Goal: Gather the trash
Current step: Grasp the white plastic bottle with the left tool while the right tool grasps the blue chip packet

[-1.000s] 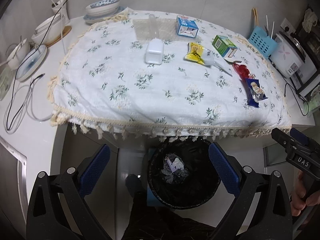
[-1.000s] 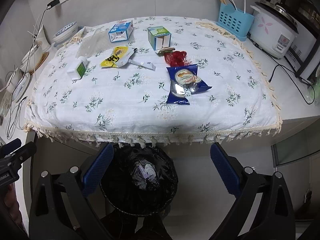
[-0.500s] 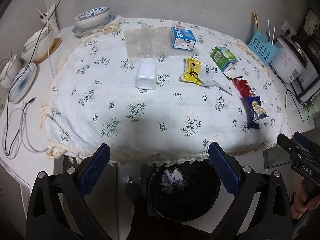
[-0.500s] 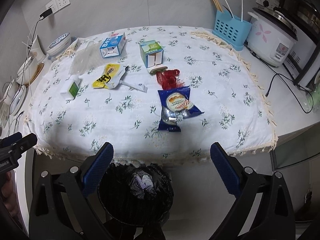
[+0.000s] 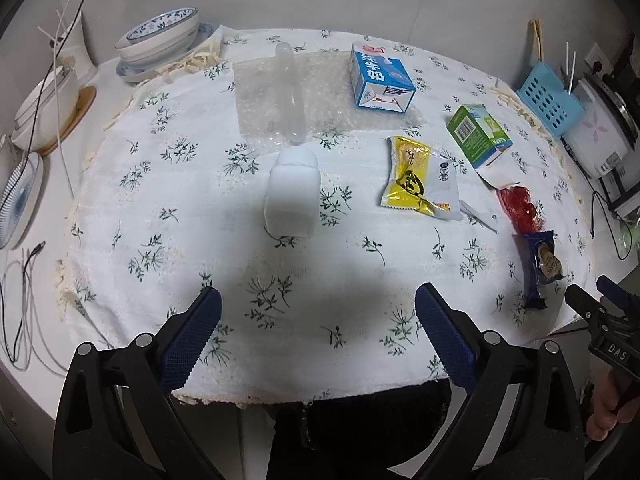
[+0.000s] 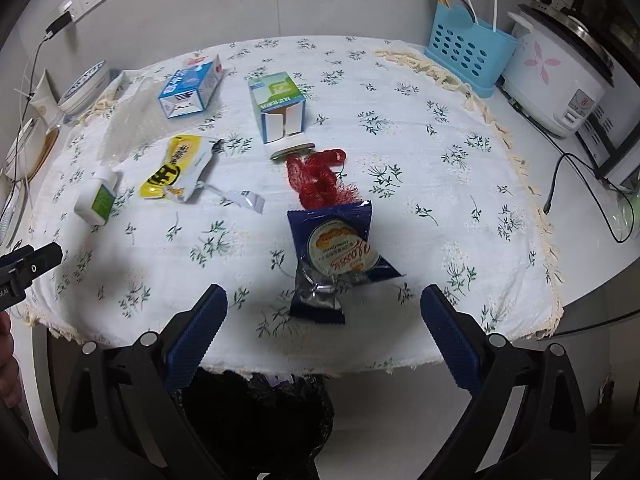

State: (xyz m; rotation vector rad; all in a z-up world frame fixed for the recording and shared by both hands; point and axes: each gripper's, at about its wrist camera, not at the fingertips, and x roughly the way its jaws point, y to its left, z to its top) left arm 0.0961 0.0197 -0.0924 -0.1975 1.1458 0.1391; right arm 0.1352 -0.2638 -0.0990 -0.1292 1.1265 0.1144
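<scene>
One blue wrapper (image 6: 336,256) lies lengthwise toward the right tongs (image 6: 322,330).

White cotton tablecloth (image 6: 420,184) sprigged with small green flowers, cream fringe. Navy foil snack wrapper (image 6: 334,256) with an orange-lettered round label. Crumpled red mesh net (image 6: 316,178). Yellow sachet (image 6: 176,166), black lettering. Blue-and-white milk carton (image 5: 380,78); green-and-white carton (image 5: 478,136).

Black trash bin (image 6: 256,420) mostly hidden under table edge (image 6: 304,360), bottom of frame. Clear bottle (image 5: 289,92) blurry against bubble wrap (image 5: 320,92). Striped plate (image 5: 16,200) cut off at left.
</scene>
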